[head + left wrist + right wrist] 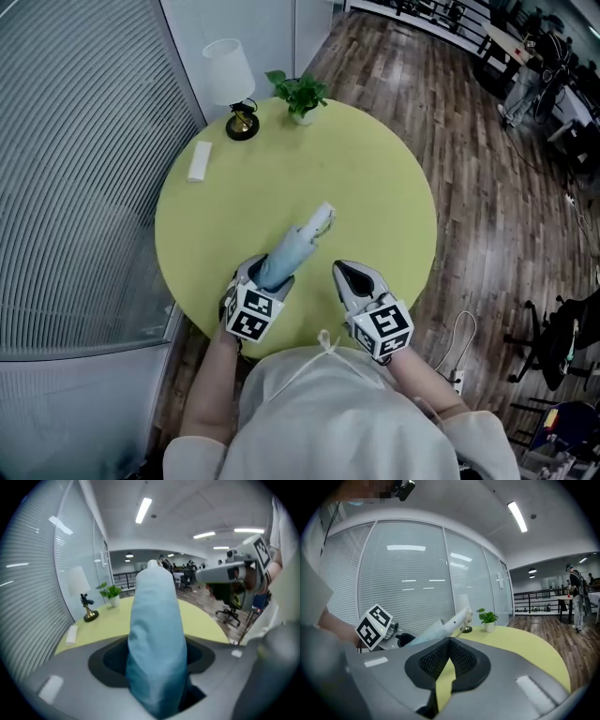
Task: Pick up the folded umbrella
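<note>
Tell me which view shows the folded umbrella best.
The head view: the folded umbrella shows lengthwise, one end in the left gripper. The left gripper view sees it end-on; the right gripper view, small and partly hidden.

open-plan office: glass partitions (412, 583) with blinds, ceiling strip lights (144, 509), wood floor (487, 206), swivel chairs (229, 613), desks (502, 37) far back, round table (375, 187) with lamp (230, 75), plant (298, 94)
</note>
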